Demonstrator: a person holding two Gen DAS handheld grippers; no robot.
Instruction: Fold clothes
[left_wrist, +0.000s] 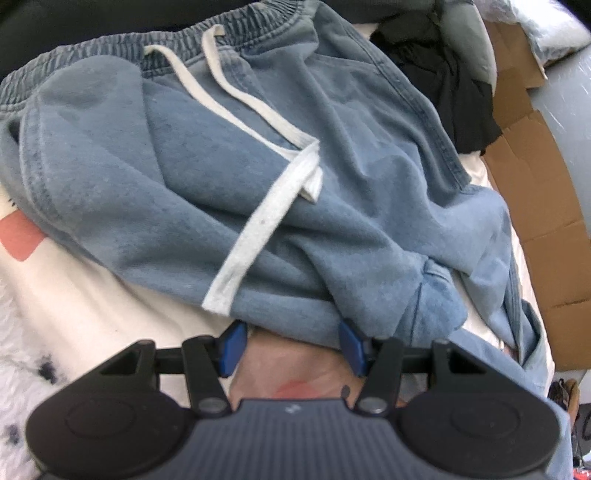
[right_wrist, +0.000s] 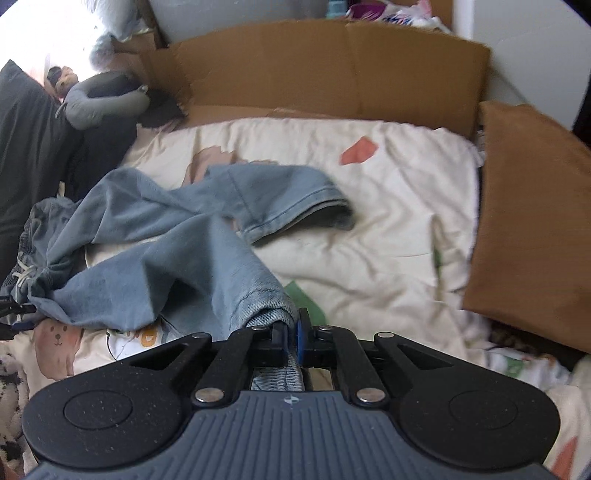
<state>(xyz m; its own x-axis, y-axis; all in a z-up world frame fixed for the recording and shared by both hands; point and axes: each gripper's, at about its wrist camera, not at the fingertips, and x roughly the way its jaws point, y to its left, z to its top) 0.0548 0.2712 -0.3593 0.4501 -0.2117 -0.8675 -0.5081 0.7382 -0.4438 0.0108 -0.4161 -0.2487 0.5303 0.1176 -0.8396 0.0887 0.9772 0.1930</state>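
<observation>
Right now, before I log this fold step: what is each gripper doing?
Left gripper: open, jaws spread at the edge of the blue pants, gripping nothing.
Right gripper: closed on a pant leg cuff.

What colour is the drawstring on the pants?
White drawstring against faded blue pants; clearest in the left wrist view.

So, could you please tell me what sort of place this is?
Most likely a bedroom: the blue trousers lie on a cream printed duvet, with a brown pillow beside it and flattened cardboard against the wall.
</observation>
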